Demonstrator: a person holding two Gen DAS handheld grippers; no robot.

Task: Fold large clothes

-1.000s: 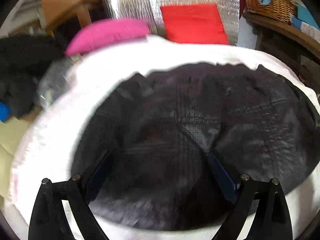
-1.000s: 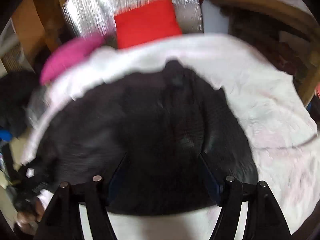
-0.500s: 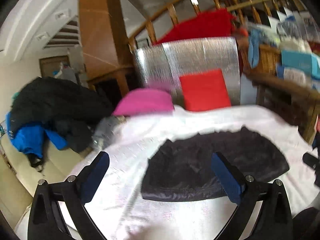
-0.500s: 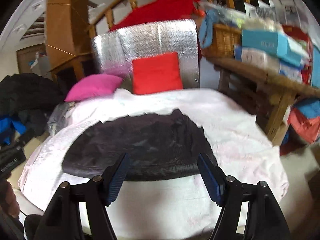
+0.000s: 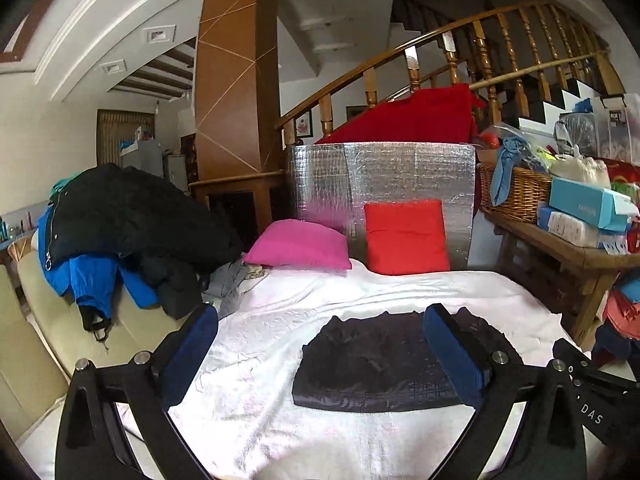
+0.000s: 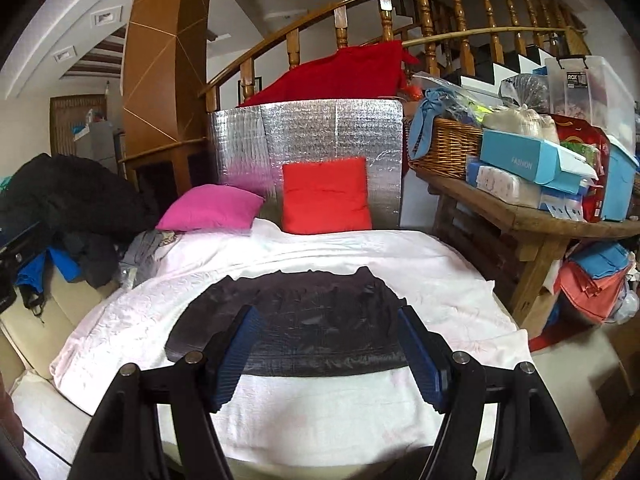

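A black garment (image 5: 376,364) lies folded into a flat rectangle on the white cover (image 5: 260,340) of the bed. My left gripper (image 5: 320,314) hangs above and behind it, jaws wide open and nothing between them. The right wrist view shows the same garment (image 6: 304,320) spread dark across the cover (image 6: 320,400). My right gripper (image 6: 327,312) is open too, raised clear of the cloth and holding nothing. Neither gripper touches the garment.
A pink cushion (image 5: 298,244) and a red cushion (image 5: 406,238) lean on a silver foil board (image 5: 380,176) at the bed's far end. Dark and blue jackets (image 5: 120,232) are piled on a cream sofa at left. A wooden bench (image 6: 520,216) with a basket and boxes stands right.
Both grippers have risen and drawn back from close over the black garment, which now lies small and folded on the bed. The left jaws have widened a little.
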